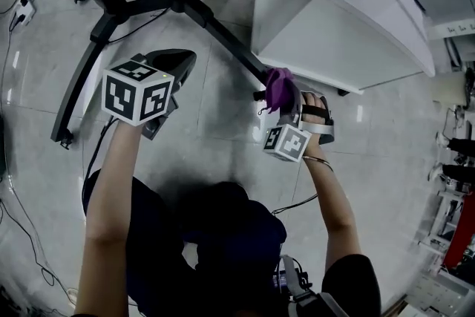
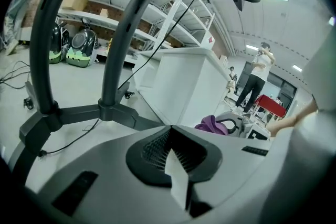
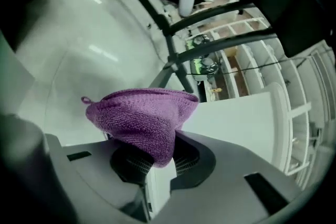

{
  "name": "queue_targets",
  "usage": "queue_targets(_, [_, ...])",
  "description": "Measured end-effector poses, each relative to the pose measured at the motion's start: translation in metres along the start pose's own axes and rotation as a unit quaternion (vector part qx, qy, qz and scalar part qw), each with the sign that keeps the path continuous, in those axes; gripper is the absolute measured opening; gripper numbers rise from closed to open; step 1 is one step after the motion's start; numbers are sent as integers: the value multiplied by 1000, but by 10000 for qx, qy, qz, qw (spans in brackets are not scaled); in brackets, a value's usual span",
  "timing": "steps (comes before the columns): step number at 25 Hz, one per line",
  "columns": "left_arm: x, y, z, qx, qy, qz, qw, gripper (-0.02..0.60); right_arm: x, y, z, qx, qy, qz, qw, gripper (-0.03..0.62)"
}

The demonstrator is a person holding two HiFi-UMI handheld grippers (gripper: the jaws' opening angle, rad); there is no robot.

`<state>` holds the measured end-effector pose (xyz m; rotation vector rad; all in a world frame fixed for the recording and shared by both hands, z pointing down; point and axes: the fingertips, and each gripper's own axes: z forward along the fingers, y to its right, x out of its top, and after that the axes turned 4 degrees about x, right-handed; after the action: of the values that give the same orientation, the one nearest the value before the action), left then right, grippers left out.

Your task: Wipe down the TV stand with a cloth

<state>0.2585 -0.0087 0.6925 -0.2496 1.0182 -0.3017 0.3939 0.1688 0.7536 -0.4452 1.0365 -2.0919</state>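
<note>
Purple loosely knitted cloth (image 3: 142, 118) bunches into a soft cone, pinched only at its lower tip by the right hand-held gripper (image 3: 157, 165). It sits at 5 o'clock from the end of the black tubular metal TV stand leg (image 1: 230, 44). That thin bite may slip when the cloth drags over smooth metal, or the knit may snag on the leg's end. The left hand-held gripper (image 2: 176, 165) is closed and empty.

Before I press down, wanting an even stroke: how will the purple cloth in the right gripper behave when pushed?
The purple knitted cloth bunches in a soft fold out of the right gripper, so it is probably floppy and light. Its coarse weave will likely drag rather than slide, and it may crumple under a push.
</note>
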Motion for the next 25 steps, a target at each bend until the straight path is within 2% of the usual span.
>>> queue_targets(2, [7, 3, -4, 26, 125, 25, 9999, 6, 21, 17, -13, 124, 362, 868, 9955, 72])
queue_targets(3, [9, 6, -7, 28, 164, 58, 9998, 6, 32, 23, -20, 260, 596, 1353, 9887, 72])
queue_targets(7, [17, 25, -28, 20, 303, 157, 9994, 6, 76, 53, -58, 747, 1431, 2978, 9409, 72])
queue_targets(9, [24, 32, -48, 69, 468, -114, 9988, 6, 96, 70, -79, 985, 1786, 3682, 9071, 72])
queue_targets(12, [40, 41, -97, 388, 674, -301, 9965, 6, 120, 95, -119, 1438, 2294, 4687, 8408, 72])
queue_targets(15, [68, 57, -156, 590, 787, -356, 9945, 6, 136, 125, -170, 1727, 2619, 5444, 7779, 72])
queue_targets(17, [90, 71, -196, 728, 856, -416, 9928, 6, 145, 148, -207, 1825, 2689, 5785, 7481, 72])
queue_targets(23, [168, 125, -311, 1216, 1083, -825, 9832, 6, 180, 227, -326, 2266, 3071, 5923, 7096, 72])
queue_targets(25, [196, 145, -344, 1411, 1144, -828, 9799, 6, 187, 261, -363, 2250, 3170, 5955, 7031, 72])
